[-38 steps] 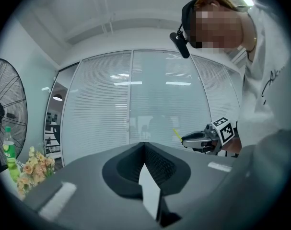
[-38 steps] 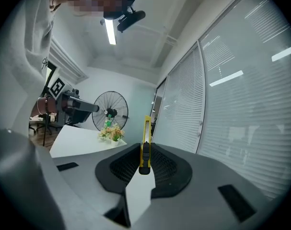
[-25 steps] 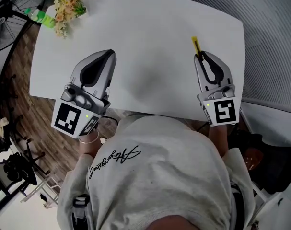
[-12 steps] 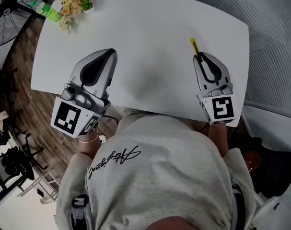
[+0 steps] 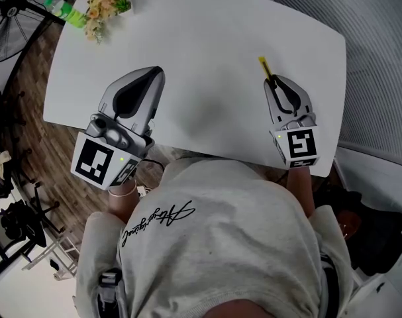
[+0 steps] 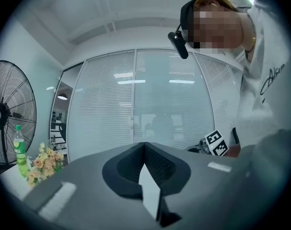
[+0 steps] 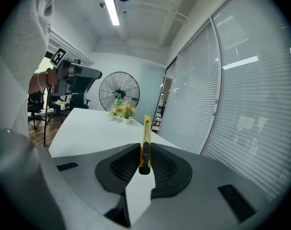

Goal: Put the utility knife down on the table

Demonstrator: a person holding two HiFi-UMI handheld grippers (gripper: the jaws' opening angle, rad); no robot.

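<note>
The worktop [image 5: 207, 38] fills the upper middle of the head view, with flowers [image 5: 102, 2] at its upper-left corner, a bottle [image 5: 67, 15] just left of them and a fan [image 5: 15, 5] beyond in the frame's upper-left corner. The left tongs [image 5: 154, 73] are over the worktop's lower left and the right tongs [image 5: 273, 81] over its right side, well apart. The utility knife [image 5: 265, 66] juts from the right tongs toward the frame's top.

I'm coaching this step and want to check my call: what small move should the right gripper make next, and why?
Probably lower the right gripper toward the table. Its jaws are shut on the utility knife, whose yellow end pokes forward over bare white surface and does not seem to rest on it yet. Opening now might drop it.
</note>
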